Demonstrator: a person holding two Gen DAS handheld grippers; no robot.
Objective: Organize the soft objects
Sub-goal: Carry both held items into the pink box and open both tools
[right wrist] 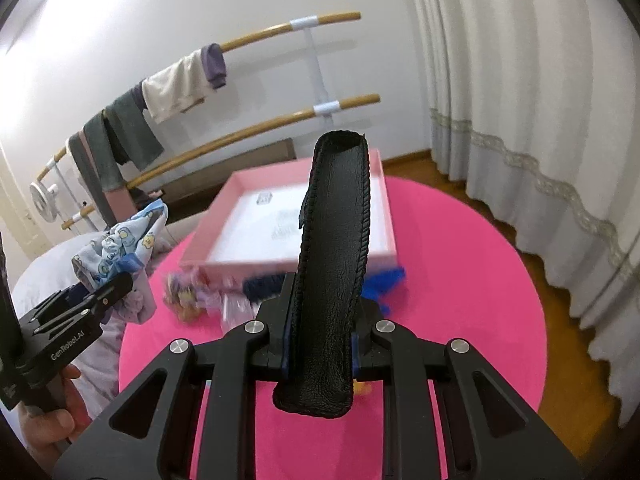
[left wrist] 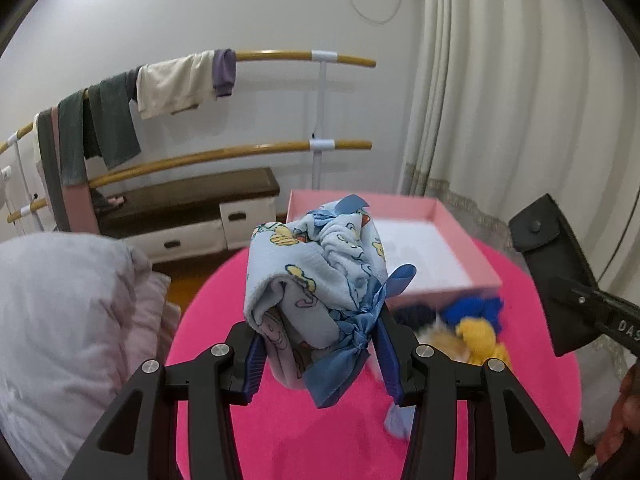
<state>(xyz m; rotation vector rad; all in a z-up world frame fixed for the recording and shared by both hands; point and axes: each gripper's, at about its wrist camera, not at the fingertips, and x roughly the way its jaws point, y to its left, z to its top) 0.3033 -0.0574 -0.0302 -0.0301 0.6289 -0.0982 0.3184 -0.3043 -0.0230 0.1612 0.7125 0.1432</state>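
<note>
Held: my left gripper (left wrist: 320,344) clamps a blue printed cloth bundle (left wrist: 316,280), my right gripper (right wrist: 320,340) a black leather case (right wrist: 332,280); pink box (right wrist: 384,184) empty, yarn pieces (left wrist: 480,332) unsorted.

Two grippers are seen: the left gripper (left wrist: 320,364) and the right gripper (right wrist: 320,344). One light blue printed cloth bundle (left wrist: 316,276) with one blue ribbon bow (left wrist: 352,340) is counted, and one black leather pouch (right wrist: 332,272). One pink box (left wrist: 440,216) is found on one round pink table (left wrist: 280,432). Beside the box, small soft items lie in one blurred cluster: one yellow (left wrist: 480,340), one bright blue (left wrist: 480,308) and one dark blue (right wrist: 264,284) can be told apart; the rest cannot be counted. Two wooden rails (left wrist: 240,152) are seen, one white curtain (left wrist: 520,100), and one low bench (left wrist: 192,200) with two drawers.
</note>
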